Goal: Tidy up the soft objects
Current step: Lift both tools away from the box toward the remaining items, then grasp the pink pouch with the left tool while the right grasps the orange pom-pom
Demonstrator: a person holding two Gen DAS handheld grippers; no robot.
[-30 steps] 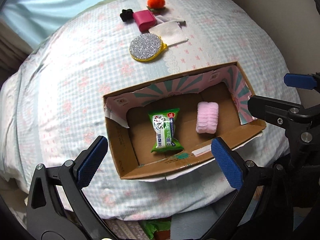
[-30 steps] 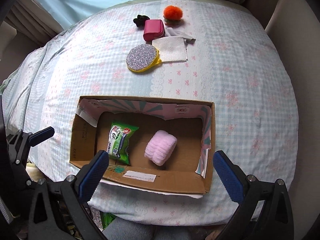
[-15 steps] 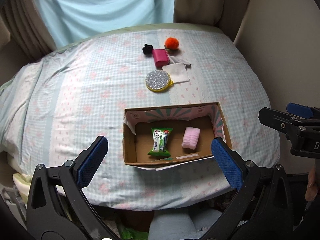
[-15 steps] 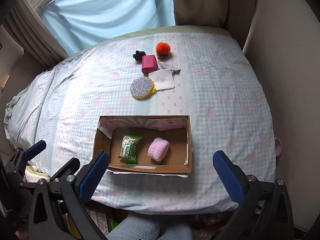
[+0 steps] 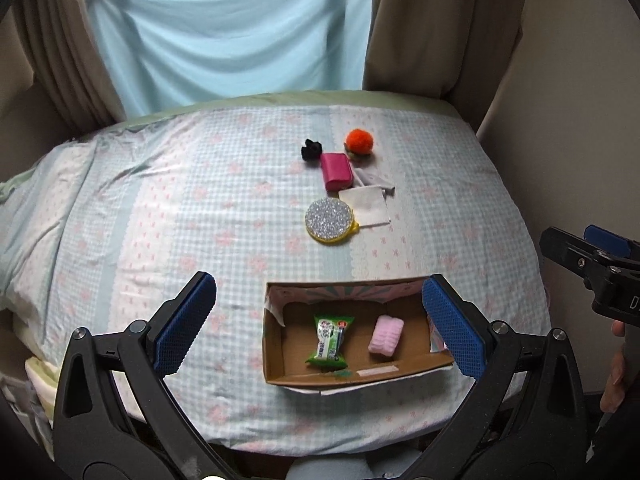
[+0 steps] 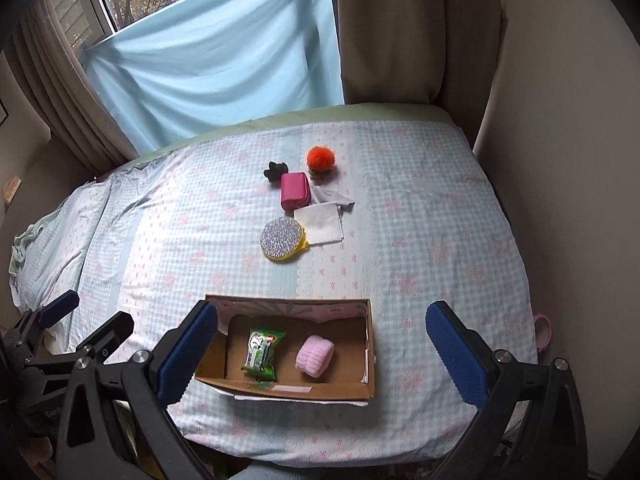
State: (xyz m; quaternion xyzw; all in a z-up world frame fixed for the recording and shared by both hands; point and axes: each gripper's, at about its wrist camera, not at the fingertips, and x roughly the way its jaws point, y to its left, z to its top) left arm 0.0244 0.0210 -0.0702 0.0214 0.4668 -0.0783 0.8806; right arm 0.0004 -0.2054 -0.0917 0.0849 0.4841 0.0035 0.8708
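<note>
- Our left gripper hangs with its jaws spread wide and nothing between them; our right gripper is likewise released and empty.
- Both sit back from the near edge of the bed, with the cardboard box just ahead of and below them.
- In the box lie a green packet and a pink towel roll, side by side and apart.
- The things not yet boxed lie well beyond the box, toward the curtain: glitter sponge, white cloth, grey cloth, magenta pouch, black scrunchie, orange pompom.
- The sponge is nearest, straight ahead and slightly left of the right jaws' midline; being round, it has no long axis to match.
- We judge the right hand slightly better placed, since the left view puts the cluster right of centre.
</note>
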